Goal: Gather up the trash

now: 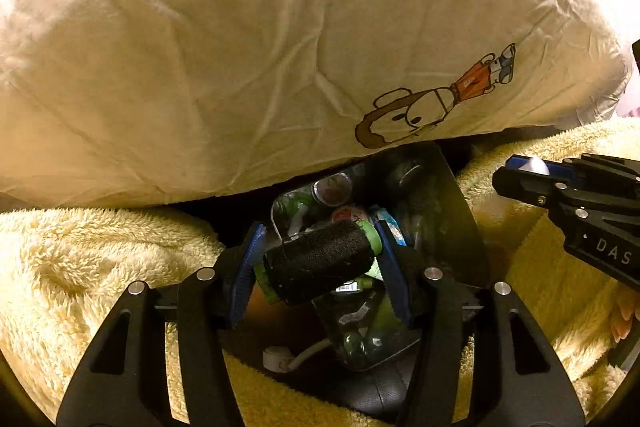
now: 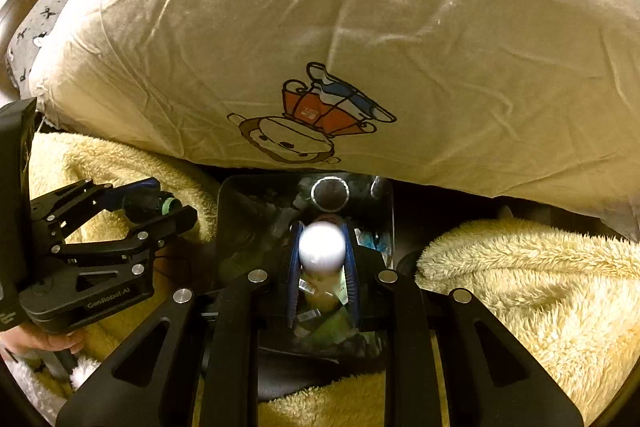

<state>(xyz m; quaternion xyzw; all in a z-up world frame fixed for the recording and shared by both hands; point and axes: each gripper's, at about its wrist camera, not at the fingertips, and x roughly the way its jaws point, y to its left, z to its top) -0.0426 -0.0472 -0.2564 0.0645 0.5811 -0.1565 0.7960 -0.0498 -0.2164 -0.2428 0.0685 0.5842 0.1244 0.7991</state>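
— Left gripper (image 1: 320, 259) clamps a black roll (image 1: 320, 261) directly above the trash bin (image 1: 460, 211)?

— Yes. Right gripper (image 2: 322, 247) pinches a white ball (image 2: 322, 246) over that bin (image 2: 232, 211), below the cream pillow (image 2: 360, 27).

A fluffy yellow blanket (image 1: 80, 267) covers the bed from 3 to 9 o'clock. On it, from 9 round to 3, lies a cream pillow (image 1: 240, 47) printed with a cartoon figure (image 2: 308, 119). At 6, a dark bin (image 2: 236, 211) of trash sits sunk in a gap in the blanket, its far rim under the pillow.
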